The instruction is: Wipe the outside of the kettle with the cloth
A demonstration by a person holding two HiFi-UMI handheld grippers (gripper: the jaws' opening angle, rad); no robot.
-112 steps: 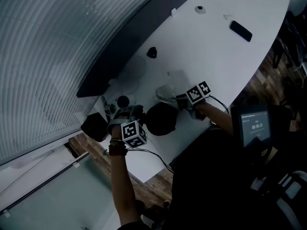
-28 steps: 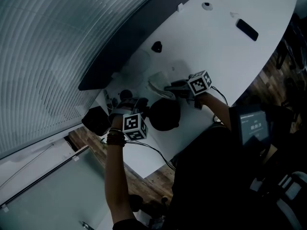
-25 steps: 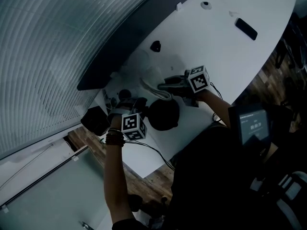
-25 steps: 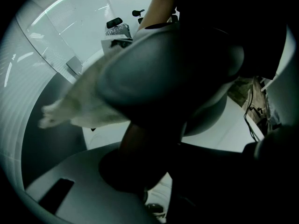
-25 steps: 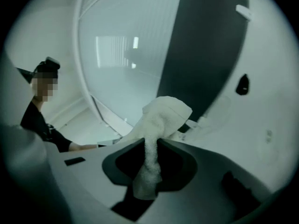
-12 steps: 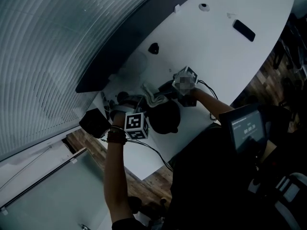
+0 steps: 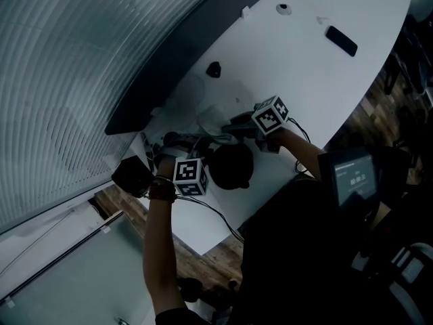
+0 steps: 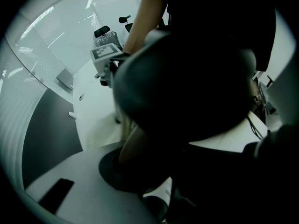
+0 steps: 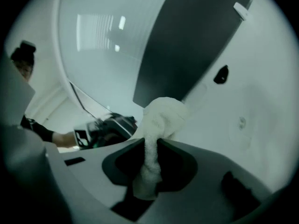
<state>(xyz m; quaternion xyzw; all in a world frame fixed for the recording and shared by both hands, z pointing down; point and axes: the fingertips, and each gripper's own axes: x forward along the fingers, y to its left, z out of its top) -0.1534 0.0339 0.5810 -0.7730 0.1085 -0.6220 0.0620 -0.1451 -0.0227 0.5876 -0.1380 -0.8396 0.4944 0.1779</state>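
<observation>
The left gripper (image 7: 196, 156) is gripping the round black kettle (image 7: 230, 166). The right gripper (image 7: 233, 124) is pinching the fluffy white cloth (image 7: 215, 127) at its eleven o'clock. The wiping is probably only just starting.

The kettle (image 7: 230, 168) sits on the table (image 7: 304, 73), cloth (image 7: 213, 122) just behind it, phone (image 7: 340, 40) far beyond.

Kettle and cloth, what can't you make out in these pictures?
- Left gripper view: the dark kettle fills the frame, so the left gripper's hold on it is unreadable.
- Head view: whether the cloth touches the kettle; too small and dim.
- Head view: small dark object, too small to identify.
</observation>
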